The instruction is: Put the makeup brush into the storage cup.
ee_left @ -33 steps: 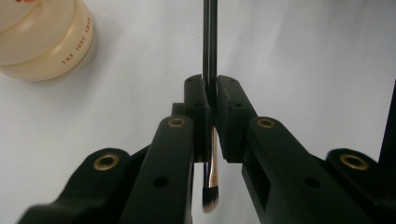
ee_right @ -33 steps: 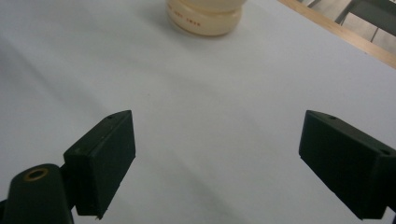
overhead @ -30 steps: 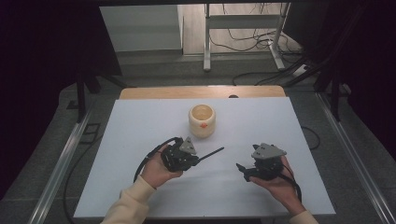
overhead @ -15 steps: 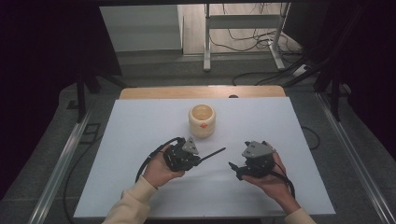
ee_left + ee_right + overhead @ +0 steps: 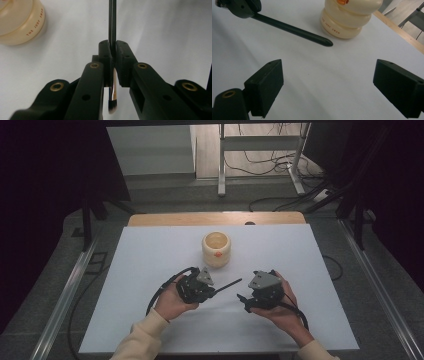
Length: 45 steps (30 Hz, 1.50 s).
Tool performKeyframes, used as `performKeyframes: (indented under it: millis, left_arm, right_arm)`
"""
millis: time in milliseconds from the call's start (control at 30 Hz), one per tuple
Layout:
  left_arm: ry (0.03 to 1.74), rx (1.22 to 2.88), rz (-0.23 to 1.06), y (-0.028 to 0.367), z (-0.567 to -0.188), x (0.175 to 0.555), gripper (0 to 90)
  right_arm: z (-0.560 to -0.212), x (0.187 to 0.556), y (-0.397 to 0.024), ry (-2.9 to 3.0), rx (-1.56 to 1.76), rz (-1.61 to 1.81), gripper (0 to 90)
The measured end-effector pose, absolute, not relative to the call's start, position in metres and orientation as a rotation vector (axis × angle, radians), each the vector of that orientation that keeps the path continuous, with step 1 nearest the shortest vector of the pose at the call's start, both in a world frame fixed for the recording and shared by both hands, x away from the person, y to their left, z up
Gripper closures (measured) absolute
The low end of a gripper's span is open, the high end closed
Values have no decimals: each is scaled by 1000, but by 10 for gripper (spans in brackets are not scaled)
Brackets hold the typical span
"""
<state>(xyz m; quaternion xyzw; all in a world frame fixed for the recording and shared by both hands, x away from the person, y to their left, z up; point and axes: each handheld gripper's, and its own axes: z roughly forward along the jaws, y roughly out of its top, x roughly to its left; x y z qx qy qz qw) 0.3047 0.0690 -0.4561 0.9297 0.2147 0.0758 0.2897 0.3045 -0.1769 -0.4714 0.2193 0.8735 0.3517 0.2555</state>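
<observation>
Your left claw pinches a makeup brush tight — its black handle points at 2 o'clock. Your right claw is wide open, holding nothing. The cream jar sits on the white desk at 12 o'clock.

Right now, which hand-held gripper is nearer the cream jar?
Left. The left hand-held gripper, clamped on a brush, sits just below-left of the jar. The right hand-held gripper, jaws open, sits farther off, below-right.

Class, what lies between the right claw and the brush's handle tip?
Bare white table, seen in the right gripper view between the right claw and the brush.
</observation>
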Motion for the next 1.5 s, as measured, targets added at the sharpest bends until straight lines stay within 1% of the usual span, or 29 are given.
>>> performKeyframes:
  millis: [433,767,900,1033,1300,1400,1500]
  left_arm:
    - [572,2504,183,63,-462,308,834]
    - [580,2508,170,60,-465,309,835]
    - [577,2513,163,58,-467,309,834]
    - [567,2517,158,56,-467,308,834]
    - [560,2486,135,54,-467,306,833]
    - [552,2474,127,57,-464,306,831]
    - [518,2451,162,61,-461,306,824]
  right_arm:
    - [-475,305,-160,2389,520,923,118]
    - [-480,299,-141,2401,407,846,195]
    - [-482,295,-132,2388,337,799,260]
    - [-485,293,-128,2404,296,785,344]
    - [-491,293,-122,2451,261,738,603]
    - [-492,294,-123,2478,246,726,671]
    - [-493,293,-123,2491,234,721,717]
